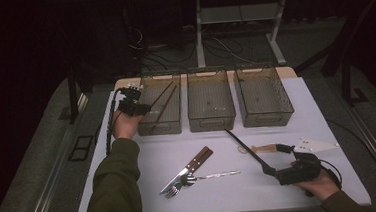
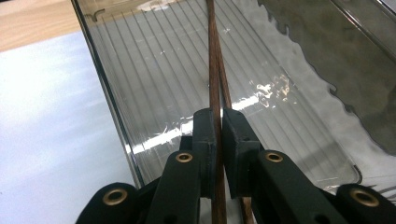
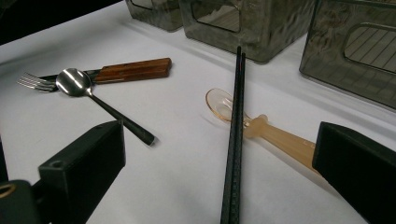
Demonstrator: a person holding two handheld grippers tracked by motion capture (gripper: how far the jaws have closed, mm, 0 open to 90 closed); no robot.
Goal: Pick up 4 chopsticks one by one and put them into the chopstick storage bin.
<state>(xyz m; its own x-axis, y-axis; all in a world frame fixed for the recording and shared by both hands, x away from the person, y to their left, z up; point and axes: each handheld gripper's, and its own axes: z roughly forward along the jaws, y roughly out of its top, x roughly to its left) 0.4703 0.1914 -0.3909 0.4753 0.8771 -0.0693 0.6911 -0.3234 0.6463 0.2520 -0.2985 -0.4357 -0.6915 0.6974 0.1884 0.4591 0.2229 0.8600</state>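
Left tongs [image 2: 218, 135] clamp brown chopsticks [image 2: 214, 70] inside left bin [image 1: 160, 105]; other bins bare. Right tongs [image 3: 224, 168] agape around black chopsticks [image 3: 236, 130].

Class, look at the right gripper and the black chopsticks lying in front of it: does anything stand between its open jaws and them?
Nothing visible does. The black chopsticks lie between the right gripper's open jaws; the amber spoon lies under them, not blocking.

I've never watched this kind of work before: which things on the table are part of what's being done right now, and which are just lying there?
In use:
- brown chopsticks, clamped in the left gripper over the left bin
- black chopsticks, lying between the open jaws of the right gripper

Lying about:
- middle bin
- right bin
- knife
- fork
- metal spoon
- amber spoon
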